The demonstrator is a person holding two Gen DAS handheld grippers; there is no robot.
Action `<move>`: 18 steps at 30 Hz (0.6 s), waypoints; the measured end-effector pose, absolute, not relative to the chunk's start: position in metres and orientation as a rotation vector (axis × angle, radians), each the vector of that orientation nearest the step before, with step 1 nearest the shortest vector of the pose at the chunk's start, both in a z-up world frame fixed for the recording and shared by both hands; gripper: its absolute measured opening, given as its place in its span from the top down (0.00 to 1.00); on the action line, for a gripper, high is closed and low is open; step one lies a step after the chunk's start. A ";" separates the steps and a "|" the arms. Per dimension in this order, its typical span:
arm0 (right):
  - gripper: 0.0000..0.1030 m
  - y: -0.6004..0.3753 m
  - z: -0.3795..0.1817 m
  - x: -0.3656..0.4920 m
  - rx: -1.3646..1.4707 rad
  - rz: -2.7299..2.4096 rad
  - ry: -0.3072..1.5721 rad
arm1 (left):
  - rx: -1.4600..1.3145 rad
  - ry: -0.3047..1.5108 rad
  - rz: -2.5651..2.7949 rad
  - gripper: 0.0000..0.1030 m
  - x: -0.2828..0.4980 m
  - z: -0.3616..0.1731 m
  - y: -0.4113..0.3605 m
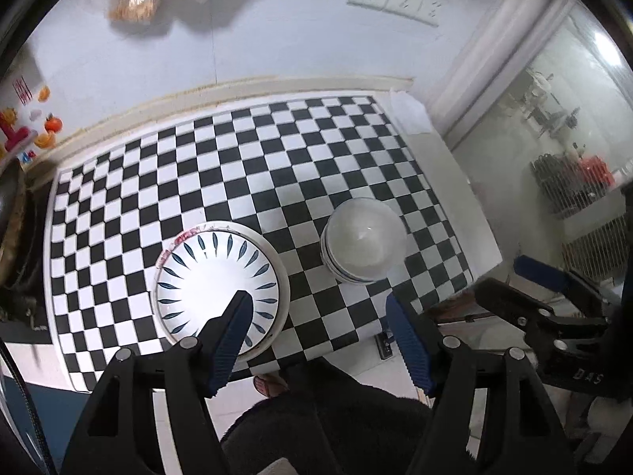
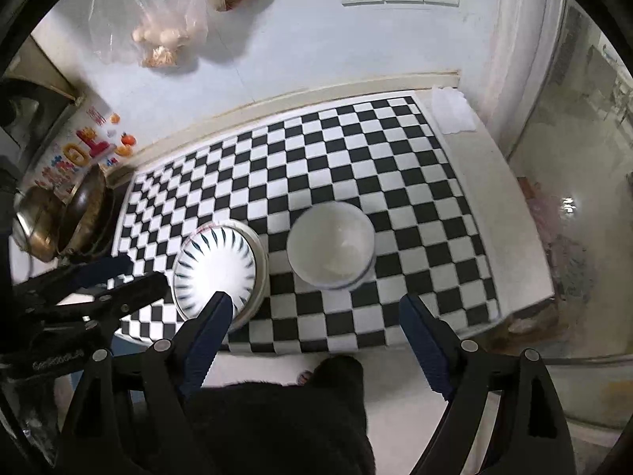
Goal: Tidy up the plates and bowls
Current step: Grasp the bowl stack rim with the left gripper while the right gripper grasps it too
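A stack of plates with a blue leaf-patterned one on top sits near the front left of the checkered table; it also shows in the right wrist view. To its right stands a stack of white bowls, also seen in the right wrist view. My left gripper is open and empty, held above the table's front edge between the two stacks. My right gripper is open and empty, above the front edge just before the bowls.
The black-and-white checkered mat covers the table up to the wall. A wok and a metal pot stand at the left. Plastic bags hang on the wall. A folded white cloth lies at the back right corner. A glass door is on the right.
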State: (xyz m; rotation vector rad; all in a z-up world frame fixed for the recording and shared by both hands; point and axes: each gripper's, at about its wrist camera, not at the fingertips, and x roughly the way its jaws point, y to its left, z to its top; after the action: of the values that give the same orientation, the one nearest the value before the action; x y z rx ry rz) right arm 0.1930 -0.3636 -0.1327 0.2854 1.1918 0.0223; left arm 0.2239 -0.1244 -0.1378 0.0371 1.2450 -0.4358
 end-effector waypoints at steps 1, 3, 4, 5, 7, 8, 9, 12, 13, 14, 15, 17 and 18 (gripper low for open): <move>0.14 -0.369 -0.141 0.197 0.312 0.027 1.191 | 0.026 1.268 -0.434 0.34 0.232 -0.146 -0.126; 0.14 -0.379 -0.160 0.205 0.367 0.031 1.209 | -0.013 1.327 -0.437 0.34 0.251 -0.166 -0.128; 0.14 -0.385 -0.171 0.210 0.392 0.035 1.219 | -0.048 1.368 -0.437 0.34 0.262 -0.178 -0.129; 0.14 -0.391 -0.184 0.215 0.419 0.035 1.235 | -0.090 1.411 -0.442 0.34 0.273 -0.192 -0.130; 0.15 -0.403 -0.216 0.226 0.461 0.023 1.283 | -0.135 1.471 -0.443 0.34 0.291 -0.214 -0.136; 0.15 -0.407 -0.229 0.230 0.472 0.018 1.300 | -0.145 1.491 -0.440 0.35 0.300 -0.225 -0.139; 0.17 -0.413 -0.246 0.235 0.493 0.010 1.330 | -0.150 1.516 -0.440 0.36 0.309 -0.237 -0.145; 0.19 -0.428 -0.291 0.248 0.601 0.012 1.380 | -0.153 1.596 -0.454 0.36 0.331 -0.271 -0.162; 0.19 -0.433 -0.307 0.252 0.646 0.019 1.399 | -0.154 1.621 -0.460 0.36 0.336 -0.281 -0.167; 0.21 -0.437 -0.319 0.254 0.687 0.026 1.409 | -0.154 1.650 -0.465 0.36 0.342 -0.291 -0.172; 0.24 -0.442 -0.334 0.257 0.742 0.031 1.419 | -0.158 1.672 -0.469 0.36 0.346 -0.300 -0.176; 0.28 -0.447 -0.357 0.262 0.814 0.041 1.443 | -0.157 1.711 -0.488 0.36 0.353 -0.315 -0.185; 0.33 -0.449 -0.366 0.265 0.839 0.044 1.448 | -0.163 1.731 -0.495 0.36 0.357 -0.323 -0.188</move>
State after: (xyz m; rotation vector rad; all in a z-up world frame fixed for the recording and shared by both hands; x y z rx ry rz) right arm 0.2651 -0.4488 -0.3661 0.8388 1.4476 0.0443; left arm 0.3569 -0.1880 -0.3226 -0.1634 1.7312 -0.4951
